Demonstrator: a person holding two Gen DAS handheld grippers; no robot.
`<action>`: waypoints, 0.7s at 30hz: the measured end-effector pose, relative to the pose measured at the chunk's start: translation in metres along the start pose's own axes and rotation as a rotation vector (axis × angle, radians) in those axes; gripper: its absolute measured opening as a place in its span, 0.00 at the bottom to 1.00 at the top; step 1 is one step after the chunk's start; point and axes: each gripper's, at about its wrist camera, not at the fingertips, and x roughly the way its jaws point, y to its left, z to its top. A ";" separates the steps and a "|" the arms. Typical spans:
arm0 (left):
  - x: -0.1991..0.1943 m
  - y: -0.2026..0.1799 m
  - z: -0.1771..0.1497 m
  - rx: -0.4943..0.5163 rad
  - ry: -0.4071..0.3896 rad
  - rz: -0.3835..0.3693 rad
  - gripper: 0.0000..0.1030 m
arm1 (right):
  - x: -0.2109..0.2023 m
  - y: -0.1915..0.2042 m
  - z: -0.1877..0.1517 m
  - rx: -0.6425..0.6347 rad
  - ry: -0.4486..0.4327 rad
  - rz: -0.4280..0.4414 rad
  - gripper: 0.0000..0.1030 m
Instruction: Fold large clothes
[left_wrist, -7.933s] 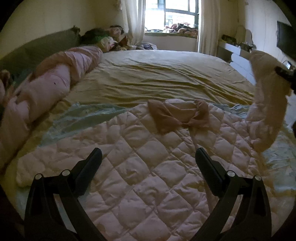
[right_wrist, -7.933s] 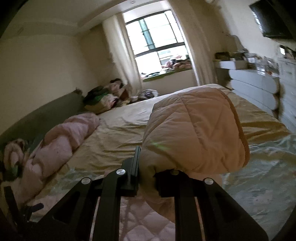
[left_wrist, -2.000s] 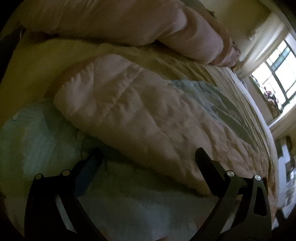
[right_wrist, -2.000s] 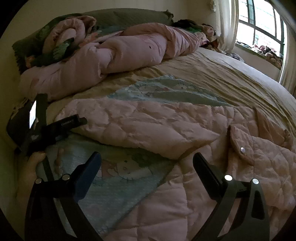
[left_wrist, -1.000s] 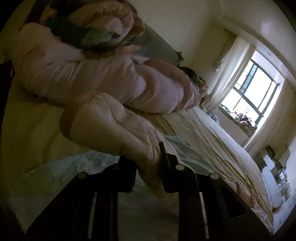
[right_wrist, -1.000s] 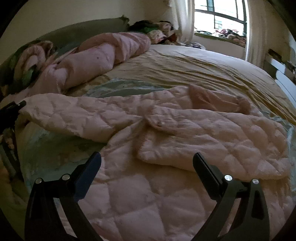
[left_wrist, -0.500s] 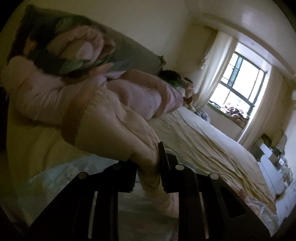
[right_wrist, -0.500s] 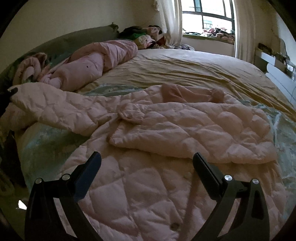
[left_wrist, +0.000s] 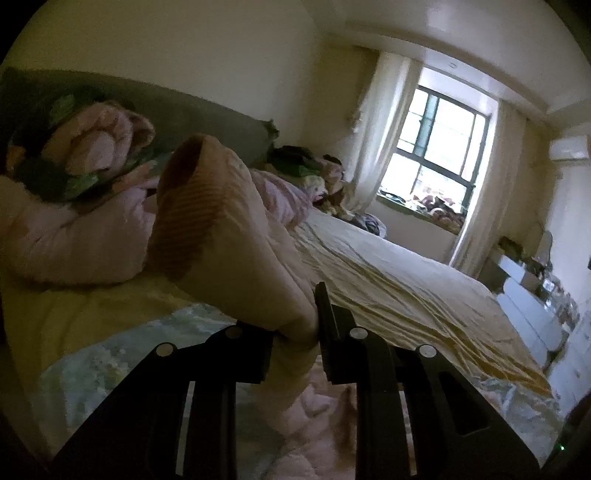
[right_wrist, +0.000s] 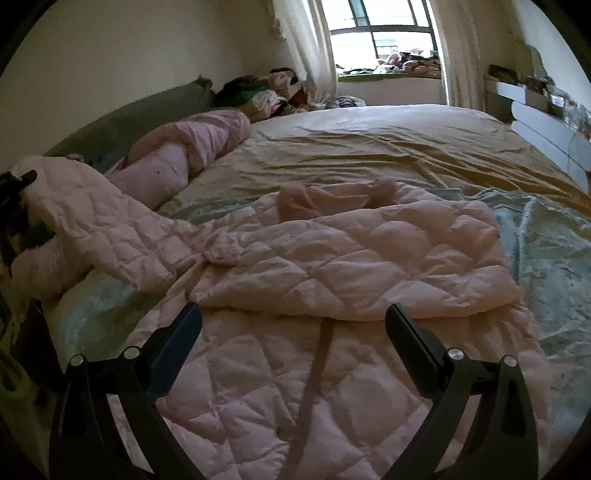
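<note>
The left gripper (left_wrist: 295, 328) points a little below level across the bed (left_wrist: 406, 288), rolled so that the room leans in its view. Its fingers (left_wrist: 328, 325) are pinched tight on the sleeve (left_wrist: 236, 236) of the pink quilted coat (right_wrist: 332, 369). The sleeve rises from between the fingers, and its ribbed brown cuff (left_wrist: 181, 218) stands up, open end toward the camera, in front of the rolled pink duvet (left_wrist: 74, 236) by the grey headboard (left_wrist: 207, 122).

In the right wrist view the left gripper shows as a dark shape at the far left edge (right_wrist: 14, 195), holding that sleeve lifted clear of the bed, so that it stretches from there down to the coat's shoulder.

The right gripper (right_wrist: 293, 325) tilts more steeply down over the coat. Its fingers (right_wrist: 410, 332) stand wide apart with nothing between them, above the coat's front and its central dark strip.

The coat lies spread on a pale blue blanket (right_wrist: 546, 251) at the near end of the bed. Its other sleeve (right_wrist: 351, 266) is folded across the chest, and the darker pink collar (right_wrist: 332, 199) lies beyond it. The yellow sheet (right_wrist: 388, 151) runs on toward the window (right_wrist: 384, 33).
</note>
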 end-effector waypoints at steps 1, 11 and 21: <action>0.001 -0.007 -0.001 0.009 0.003 -0.008 0.13 | -0.002 -0.004 0.001 0.007 -0.002 0.000 0.96; 0.005 -0.076 -0.018 0.111 0.032 -0.088 0.13 | -0.032 -0.052 0.000 0.102 -0.045 0.022 0.96; 0.024 -0.140 -0.062 0.210 0.128 -0.184 0.13 | -0.048 -0.102 -0.007 0.207 -0.060 -0.002 0.96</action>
